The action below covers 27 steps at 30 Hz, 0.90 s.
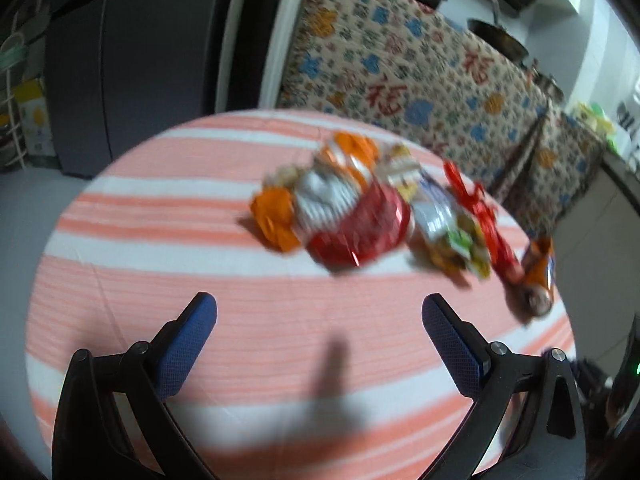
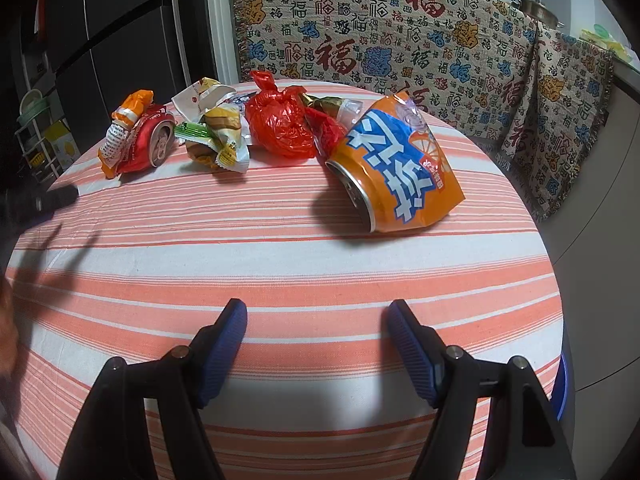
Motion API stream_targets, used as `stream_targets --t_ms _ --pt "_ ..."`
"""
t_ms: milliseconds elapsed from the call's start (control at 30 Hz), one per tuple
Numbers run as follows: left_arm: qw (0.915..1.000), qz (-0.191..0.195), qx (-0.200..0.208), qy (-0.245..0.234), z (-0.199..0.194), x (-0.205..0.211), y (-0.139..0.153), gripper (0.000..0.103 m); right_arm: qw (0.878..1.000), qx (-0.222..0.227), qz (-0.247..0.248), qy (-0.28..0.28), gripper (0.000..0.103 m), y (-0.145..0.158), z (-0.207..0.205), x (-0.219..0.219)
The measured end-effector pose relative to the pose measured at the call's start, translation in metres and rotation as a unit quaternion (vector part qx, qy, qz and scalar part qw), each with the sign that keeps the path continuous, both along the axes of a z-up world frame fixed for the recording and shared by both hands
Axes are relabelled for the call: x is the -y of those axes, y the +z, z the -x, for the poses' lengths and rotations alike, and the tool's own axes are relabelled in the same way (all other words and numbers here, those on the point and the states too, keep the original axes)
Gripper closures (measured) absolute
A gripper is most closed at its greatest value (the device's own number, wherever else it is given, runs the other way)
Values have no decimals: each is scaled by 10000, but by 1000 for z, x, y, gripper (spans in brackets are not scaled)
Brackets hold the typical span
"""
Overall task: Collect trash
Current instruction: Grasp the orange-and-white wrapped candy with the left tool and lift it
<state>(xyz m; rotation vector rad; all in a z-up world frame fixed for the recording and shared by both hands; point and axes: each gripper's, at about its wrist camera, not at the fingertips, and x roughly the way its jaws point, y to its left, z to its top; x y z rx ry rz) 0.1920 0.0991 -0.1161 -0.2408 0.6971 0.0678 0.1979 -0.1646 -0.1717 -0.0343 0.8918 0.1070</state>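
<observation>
Both tools empty rn. My right gripper (image 2: 316,344) has jaws apart, nothing btwn them, hanging over bare striped tablecloth (image 2: 280,264). Left gripper (image 1: 320,344) also spread wide, nothing in it; that view is blurred so detail is poor.

Trash sits in a loose row across the far half of the round table. Closest to my right tool: crushed orange can (image 2: 394,164), on its side, open top facing me. Looks light, thin metal, dented, so prob stiff enough to pinch across the flattened body; smooth skin may slip, and I'd avoid the sharp rim. Left of it, touching or nearly: red plastic bag (image 2: 280,124), knotted, soft, crinkly, best taken by the knot on top. Then crumpled food wrappers (image 2: 218,132), v light, springy, could slide away when nudged. Far left: squashed red can (image 2: 144,142) w/ orange wrapper bits stuck around it.

Obstacles: nothing btwn right jaws and the orange can, clear run. Items crowd each other, so grabbing one may drag its neighbour. Patterned blanket (image 2: 400,40) hangs behind, well apart. No bin visible, so can't tell where the drop goes.
</observation>
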Motion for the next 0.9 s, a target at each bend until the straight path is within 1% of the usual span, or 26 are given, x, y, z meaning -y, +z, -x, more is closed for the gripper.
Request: stream_targets --t_ms 67,133,167,200,233,267,300,333,400,433,500,600,667,733,767,833,900 --pt "9999 -93 57 -35 -17 -6 10 1 10000 -1 15 -4 28 1 -2 1" --pt "9993 -291 116 -227 -33 -1 16 1 10000 -1 28 -7 28 1 -2 1" --pt "9984 -437 141 -323 -41 3 18 2 10000 0 31 -7 28 1 -3 1" --pt "9968 -661 114 -434 -53 9 17 2 10000 0 31 -6 28 1 -3 1" --pt "9958 -788 62 -454 -64 11 16 3 10000 0 29 -6 28 1 -3 1" --pt "9948 -902 -27 -466 -73 13 11 11 10000 0 27 -5 28 1 -3 1" --pt "9945 -914 -123 -491 -81 13 7 15 10000 0 27 -6 28 1 -3 2" --pt "9946 -873 -184 -535 -84 12 4 22 10000 0 28 -5 28 1 -3 1" --pt "9953 -650 -148 -704 -88 11 2 40 10000 0 26 -5 28 1 -3 2" --pt "9952 -629 -188 -727 -89 11 1 65 10000 1 27 -5 28 1 -2 1" --pt "9958 -507 -144 -747 -82 12 3 65 10000 2 27 -5 28 1 -3 2" --pt "9972 -240 -180 -690 -52 12 6 67 10000 2 27 -5 28 1 -2 2" --pt "9977 -8 -327 -591 -33 12 6 67 10000 2 26 -5 28 1 -3 2" --pt "9966 256 -538 -568 -8 13 6 67 10000 1 25 -4 28 1 -2 2" --pt "9958 318 -631 -583 2 16 6 67 10000 2 24 -4 28 1 -2 2" --pt "9942 307 -764 -688 24 26 6 67 10000 2 23 -4 28 1 -2 2" --pt "9926 137 -918 -785 37 41 4 67 10000 2 17 -4 28 1 -2 2"
